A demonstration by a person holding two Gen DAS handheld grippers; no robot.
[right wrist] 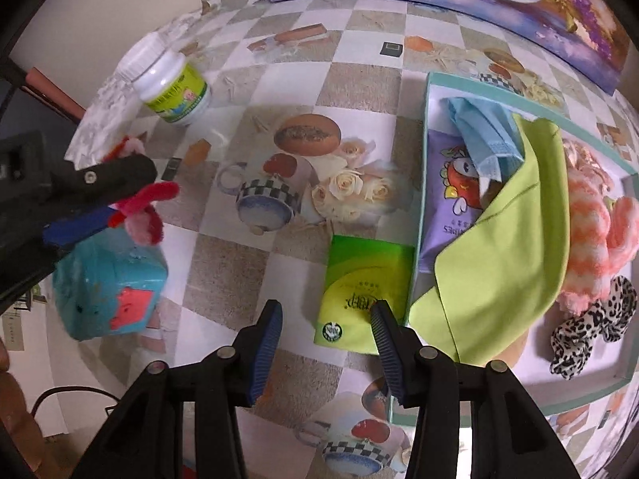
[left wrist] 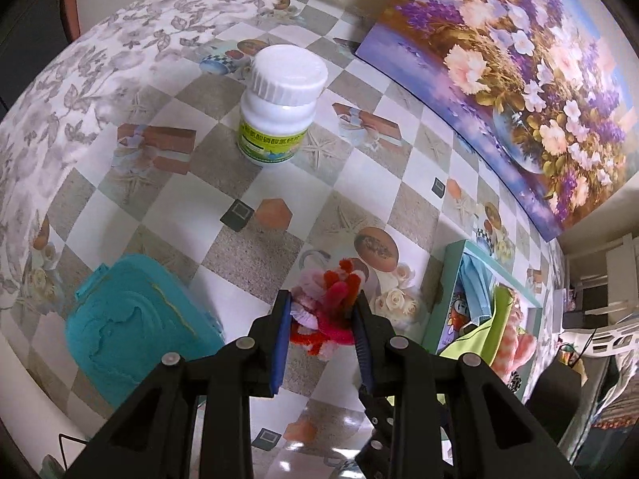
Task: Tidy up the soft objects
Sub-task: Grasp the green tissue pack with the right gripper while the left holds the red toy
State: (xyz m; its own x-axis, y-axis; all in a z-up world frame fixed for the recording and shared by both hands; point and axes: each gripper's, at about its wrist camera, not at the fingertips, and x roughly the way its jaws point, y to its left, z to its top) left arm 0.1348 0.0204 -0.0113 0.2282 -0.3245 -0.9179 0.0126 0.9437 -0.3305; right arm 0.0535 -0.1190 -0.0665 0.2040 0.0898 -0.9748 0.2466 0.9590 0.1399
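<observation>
Left tongs point(left wrist: 321, 303), pointing steeply down over the counter point(left wrist: 223, 183), pinch a tuft of red, pink and lilac pipe cleaners point(left wrist: 327, 299) between the two blue pads; the bundle hangs clear above the checked cloth. Beyond these tongs stands a white capped bottle point(left wrist: 279, 107) with a green label. To their left lies a teal plush cube point(left wrist: 131, 319); to their right is the pale green tray point(left wrist: 447, 279).

Right tongs point(right wrist: 325, 319) stand partly apart with nothing between the pads, poised above the counter. Just ahead of them, near the right pad, lies a green tissue pack point(right wrist: 365, 279), touching the outer wall of the tray. Inside the tray, to the right of these tongs, rest a lime-green cloth point(right wrist: 507, 247), a blue face mask point(right wrist: 483, 135), a lilac wipes packet point(right wrist: 451, 199), a pink-and-white fluffy piece point(right wrist: 591, 231) and a leopard-print scrunchie point(right wrist: 591, 327). Far left in this view, the left tongs carry the pipe cleaners above the plush cube.
</observation>
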